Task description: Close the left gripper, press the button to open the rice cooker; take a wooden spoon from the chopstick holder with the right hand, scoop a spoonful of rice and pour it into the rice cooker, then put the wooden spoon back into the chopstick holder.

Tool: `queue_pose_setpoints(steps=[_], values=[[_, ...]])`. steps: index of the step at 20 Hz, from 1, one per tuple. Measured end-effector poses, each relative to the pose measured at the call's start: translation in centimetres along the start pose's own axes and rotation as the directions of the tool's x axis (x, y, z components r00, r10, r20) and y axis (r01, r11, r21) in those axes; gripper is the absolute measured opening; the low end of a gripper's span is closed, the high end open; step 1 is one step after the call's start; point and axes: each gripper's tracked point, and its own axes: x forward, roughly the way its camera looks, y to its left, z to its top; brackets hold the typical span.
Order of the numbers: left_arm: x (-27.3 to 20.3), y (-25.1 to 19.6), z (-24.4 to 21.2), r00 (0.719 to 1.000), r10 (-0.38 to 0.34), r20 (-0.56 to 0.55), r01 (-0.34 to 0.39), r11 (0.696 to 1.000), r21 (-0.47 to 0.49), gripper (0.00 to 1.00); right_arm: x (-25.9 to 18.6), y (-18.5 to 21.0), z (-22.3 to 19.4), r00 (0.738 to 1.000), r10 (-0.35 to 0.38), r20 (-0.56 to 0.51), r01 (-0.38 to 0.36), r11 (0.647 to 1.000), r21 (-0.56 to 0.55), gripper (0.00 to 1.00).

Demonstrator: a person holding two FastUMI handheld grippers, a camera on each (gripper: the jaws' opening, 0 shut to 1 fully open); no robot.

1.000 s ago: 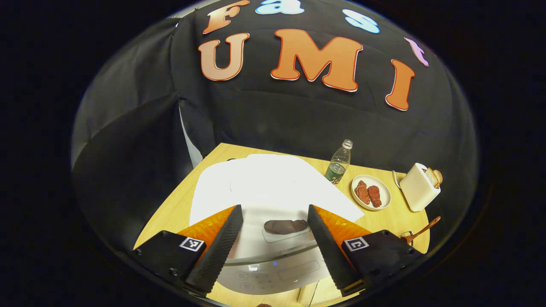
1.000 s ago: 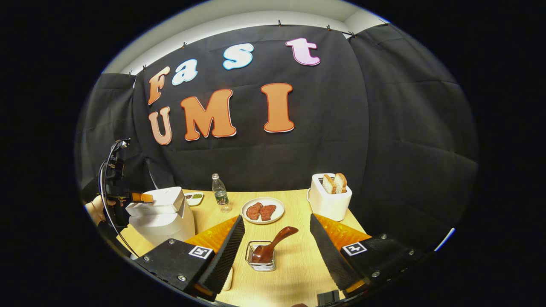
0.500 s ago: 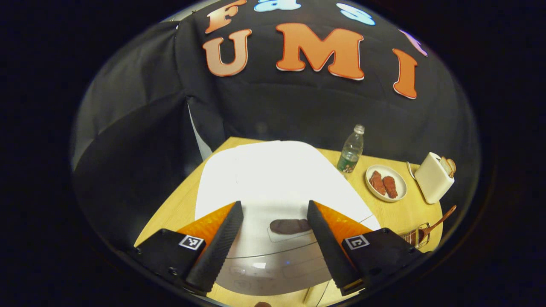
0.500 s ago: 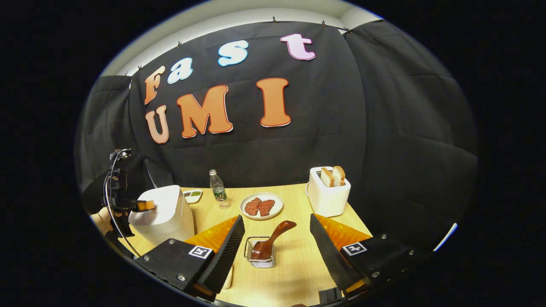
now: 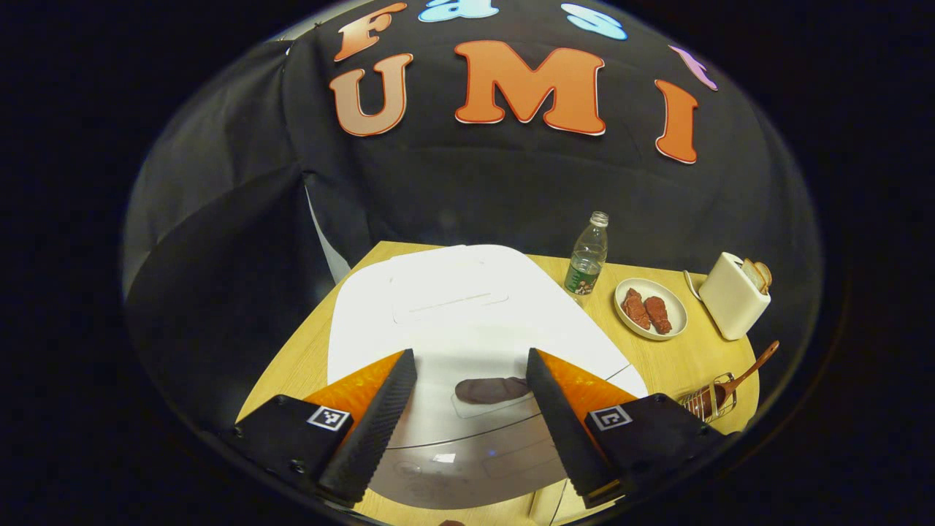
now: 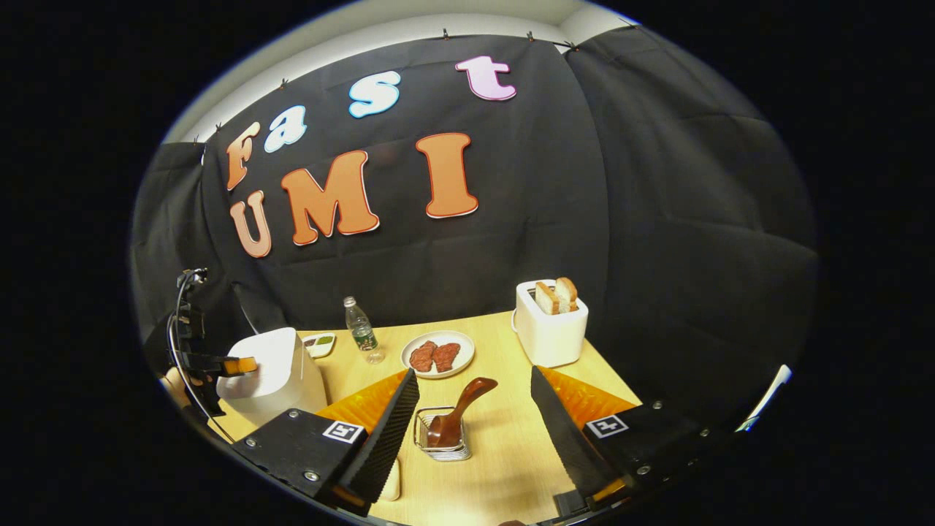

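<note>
Wood surface (image 6: 504,467) carries everything, laid out so each hand has its own job. Rice cooker (image 5: 467,329) sits at your 12 o'clock in the left gripper view, lid down, the dark button (image 5: 491,389) framed between your left gripper (image 5: 467,431) fingers, which are spread apart, so close them before you press. Toaster (image 6: 549,329) and plate (image 6: 438,356) are out of the way at 12 to 1 o'clock in the right gripper view. Your right gripper (image 6: 471,431) fingers are apart, holding nothing, lined up on the chopstick holder (image 6: 440,440), where the wooden spoon (image 6: 456,413) leans toward 1 o'clock, handle easy to grab.
</note>
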Motion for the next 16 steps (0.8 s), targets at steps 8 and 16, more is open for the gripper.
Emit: queue_pose_setpoints(steps=[8,16], values=[[-9.5,5.9,10.4,0.976,-0.030,0.217,0.048,0.996,-0.079,1.00,-1.6,-0.9,5.6,0.995,-0.042,0.090,0.050,0.995,-0.089,0.95],[-24.4,13.0,19.6,0.869,0.046,0.493,-0.029,0.999,-0.041,1.00,-5.0,-0.7,11.8,0.986,-0.039,0.161,0.057,0.992,-0.110,0.95]])
